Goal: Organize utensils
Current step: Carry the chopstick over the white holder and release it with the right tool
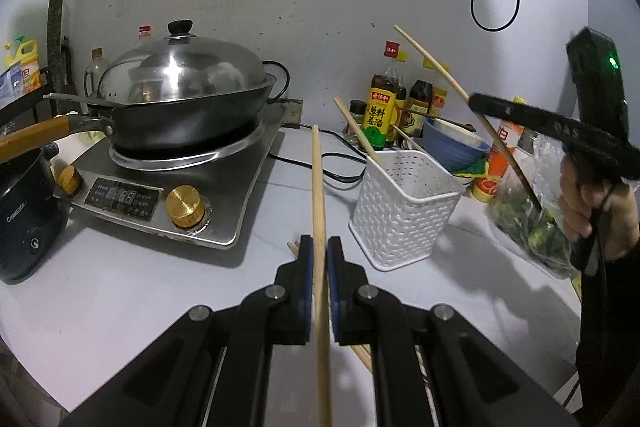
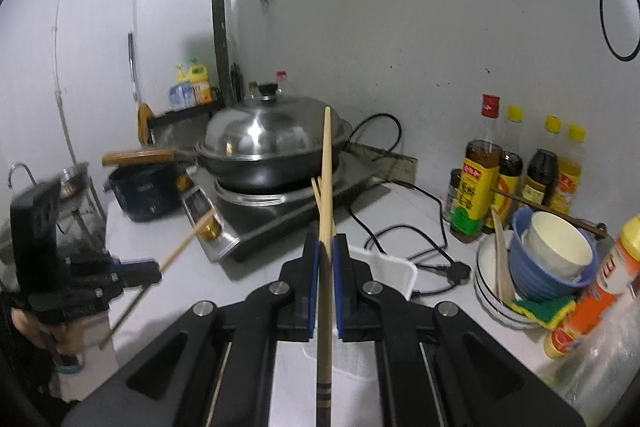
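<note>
My left gripper is shut on a wooden chopstick that points forward over the counter. A white perforated utensil basket stands just right of it, with two chopsticks leaning in it. More chopsticks lie on the counter under the gripper. My right gripper is shut on another chopstick, held above the basket. In the left wrist view the right gripper is up at the right with its chopstick tilted. The left gripper shows at the left of the right wrist view.
An induction cooker with a lidded wok stands at the left, a dark pot beside it. Sauce bottles, stacked bowls, a sponge, a bag of greens and power cables crowd the right.
</note>
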`<state>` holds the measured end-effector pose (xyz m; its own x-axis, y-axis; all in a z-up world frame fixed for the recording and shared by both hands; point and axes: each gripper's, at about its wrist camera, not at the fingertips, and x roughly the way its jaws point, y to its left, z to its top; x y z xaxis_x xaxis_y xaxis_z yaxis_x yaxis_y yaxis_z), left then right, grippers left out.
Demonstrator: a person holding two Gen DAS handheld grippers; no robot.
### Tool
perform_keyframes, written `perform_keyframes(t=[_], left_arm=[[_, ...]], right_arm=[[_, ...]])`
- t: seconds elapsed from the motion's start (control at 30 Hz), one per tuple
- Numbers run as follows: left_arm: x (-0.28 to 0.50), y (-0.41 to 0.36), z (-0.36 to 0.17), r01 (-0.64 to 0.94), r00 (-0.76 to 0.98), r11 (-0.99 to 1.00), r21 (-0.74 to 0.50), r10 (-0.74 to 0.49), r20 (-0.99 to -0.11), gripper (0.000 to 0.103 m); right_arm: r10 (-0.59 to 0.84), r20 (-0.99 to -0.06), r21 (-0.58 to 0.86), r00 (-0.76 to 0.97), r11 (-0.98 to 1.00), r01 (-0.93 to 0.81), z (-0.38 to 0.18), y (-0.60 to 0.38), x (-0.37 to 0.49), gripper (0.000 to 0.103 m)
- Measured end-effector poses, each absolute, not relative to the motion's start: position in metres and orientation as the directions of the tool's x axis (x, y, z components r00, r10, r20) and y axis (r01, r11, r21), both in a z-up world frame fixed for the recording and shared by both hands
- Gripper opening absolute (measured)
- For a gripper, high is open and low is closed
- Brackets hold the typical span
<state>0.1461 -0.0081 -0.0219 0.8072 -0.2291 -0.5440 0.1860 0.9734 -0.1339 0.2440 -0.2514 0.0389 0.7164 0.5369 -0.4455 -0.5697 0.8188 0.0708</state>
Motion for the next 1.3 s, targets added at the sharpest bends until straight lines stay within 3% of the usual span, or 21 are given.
perform_keyframes(t=[0.4, 0.63, 1.07, 1.2, 1.3], left_arm=[[0.163, 0.014, -0.025, 0.167, 0.817, 0.971, -0.172, -0.234, -0.527, 0.006], [0.177, 0.026, -0.026, 0.156, 0.824, 0.969, -0.19, -0.234, -0.517, 0.006], [0.182, 0.019, -0.024, 0.166, 0.826, 0.964, -0.209, -0.251, -0.505, 0.006], [0.18, 0.008, -0.018, 0.179, 0.828, 0.96, -0.215, -0.265, -0.494, 0.006], [0.181, -0.002, -0.012, 0.189, 0.827, 0.956, -0.226, -0.279, -0.489, 0.006]], right_arm=[[0.521, -0.468, 0.015, 0.714, 0.812, -0.583, 0.042, -0.22, 0.308, 0.006], [0.484, -0.536, -0.033, 0.692, 0.807, -0.59, -0.002, -0.194, 0.349, 0.006], [0.439, -0.601, -0.045, 0.668, 0.816, -0.577, -0.04, -0.2, 0.335, 0.006], [0.456, -0.576, -0.008, 0.679, 0.827, -0.562, -0.035, -0.22, 0.321, 0.02], [0.467, -0.555, 0.013, 0.688, 0.832, -0.554, -0.03, -0.235, 0.308, 0.021]])
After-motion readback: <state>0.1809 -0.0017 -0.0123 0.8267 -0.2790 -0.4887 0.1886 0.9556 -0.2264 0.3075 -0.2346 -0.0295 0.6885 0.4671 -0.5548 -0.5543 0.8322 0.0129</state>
